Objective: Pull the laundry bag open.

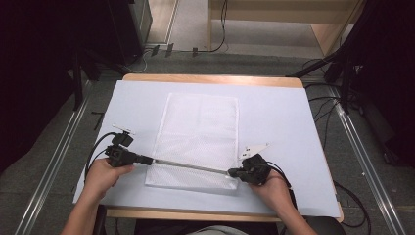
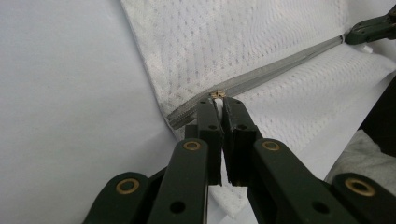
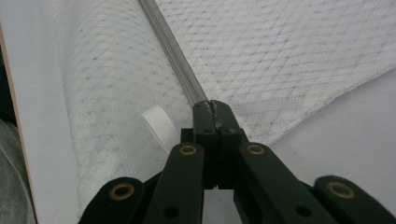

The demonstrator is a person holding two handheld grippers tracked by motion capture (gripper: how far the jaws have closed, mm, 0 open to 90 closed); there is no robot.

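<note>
A lab-like recording room: beyond the jaws, past the far edge of the white-covered tabletop (image 1: 288,112), cables (image 1: 222,29) trail over grey carpet (image 1: 244,61) between black stands (image 1: 347,73) and floor rails (image 1: 54,161).

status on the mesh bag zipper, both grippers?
Left gripper shut on zipper pull. Right gripper shut on zipper end, mesh bag flat on table. Nothing in the way; white cap beside right gripper.
</note>
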